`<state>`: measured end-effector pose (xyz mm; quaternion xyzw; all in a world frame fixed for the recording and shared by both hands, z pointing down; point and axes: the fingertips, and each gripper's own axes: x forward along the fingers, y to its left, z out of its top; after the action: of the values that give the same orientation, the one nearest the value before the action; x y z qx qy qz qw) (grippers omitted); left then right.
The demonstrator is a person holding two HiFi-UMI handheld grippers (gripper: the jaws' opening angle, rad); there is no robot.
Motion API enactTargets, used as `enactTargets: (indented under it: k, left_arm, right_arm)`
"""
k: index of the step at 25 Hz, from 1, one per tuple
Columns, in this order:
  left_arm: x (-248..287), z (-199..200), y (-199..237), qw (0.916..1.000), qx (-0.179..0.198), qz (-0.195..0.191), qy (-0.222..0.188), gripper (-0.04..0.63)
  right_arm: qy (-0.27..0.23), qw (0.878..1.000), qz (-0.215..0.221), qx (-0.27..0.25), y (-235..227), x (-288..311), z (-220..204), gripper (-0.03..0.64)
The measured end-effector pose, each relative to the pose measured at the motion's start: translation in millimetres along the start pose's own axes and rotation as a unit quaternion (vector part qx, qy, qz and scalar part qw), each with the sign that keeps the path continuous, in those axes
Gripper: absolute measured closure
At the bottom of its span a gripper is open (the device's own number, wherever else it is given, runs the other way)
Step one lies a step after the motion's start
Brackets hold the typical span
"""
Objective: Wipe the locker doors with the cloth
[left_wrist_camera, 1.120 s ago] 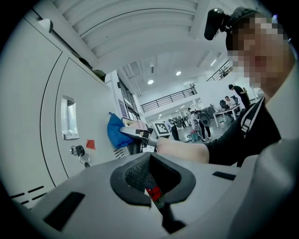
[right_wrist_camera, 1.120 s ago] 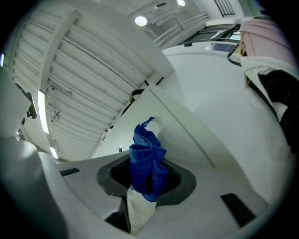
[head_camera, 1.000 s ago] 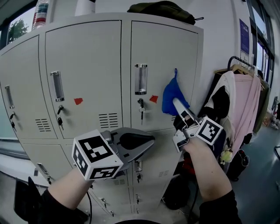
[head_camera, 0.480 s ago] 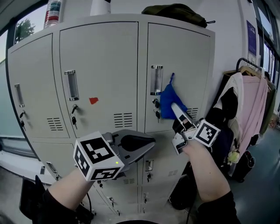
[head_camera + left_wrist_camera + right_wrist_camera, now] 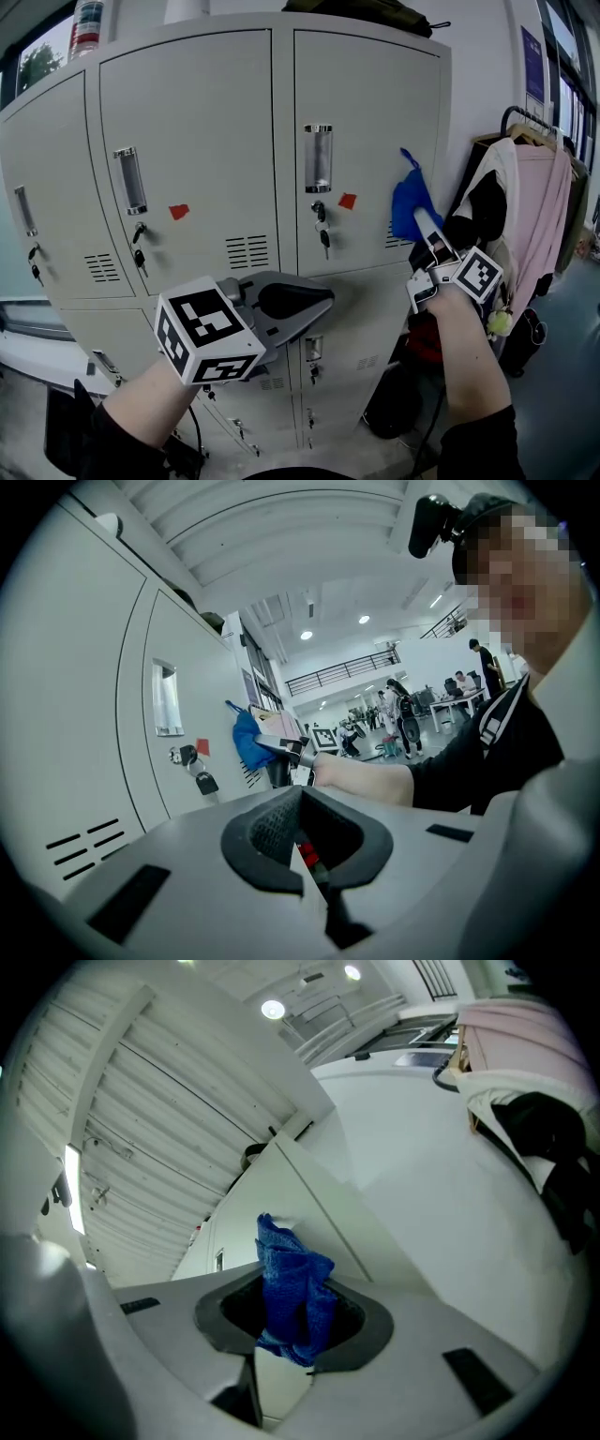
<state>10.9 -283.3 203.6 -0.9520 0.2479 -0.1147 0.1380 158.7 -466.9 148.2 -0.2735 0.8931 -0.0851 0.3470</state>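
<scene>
A bank of pale grey lockers (image 5: 206,122) fills the head view. My right gripper (image 5: 419,217) is shut on a blue cloth (image 5: 409,199), which is pressed against the right edge of the upper right locker door (image 5: 375,103). In the right gripper view the blue cloth (image 5: 292,1286) bunches out between the jaws with the door (image 5: 309,1218) just beyond it. My left gripper (image 5: 314,302) hangs lower, in front of the lockers, jaws shut with nothing between them (image 5: 302,841). In the left gripper view the blue cloth (image 5: 247,741) shows far off, by the door handle (image 5: 167,697).
Each door has a chrome handle (image 5: 318,157), hanging keys (image 5: 322,234), vent slots and a small red sticker (image 5: 347,201). A clothes rack with a pink garment (image 5: 539,225) and dark clothes stands right of the lockers. A dark bag (image 5: 375,11) and a bottle (image 5: 86,26) sit on top.
My right gripper has swept the blue cloth to the right across the upper right door, from beside the handle to the door's right edge. The left gripper has stayed put.
</scene>
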Motion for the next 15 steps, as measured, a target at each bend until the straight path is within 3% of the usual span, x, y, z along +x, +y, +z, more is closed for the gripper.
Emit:
enactTargets:
  k: [9, 15]
  left_arm:
    - [4.7, -8.9, -0.1, 0.9998, -0.014, -0.009, -0.005, 0.588]
    - [-17.0, -13.2, -5.1, 0.9998, -0.019, -0.007, -0.006, 0.588]
  right_arm:
    - [-0.020, 0.998, -0.060, 0.007, -33.5, -32.7, 18.6, 0.515]
    - [-0.004, 0.999, -0.003, 0.032, 30.8, -21.3, -25.1, 0.514]
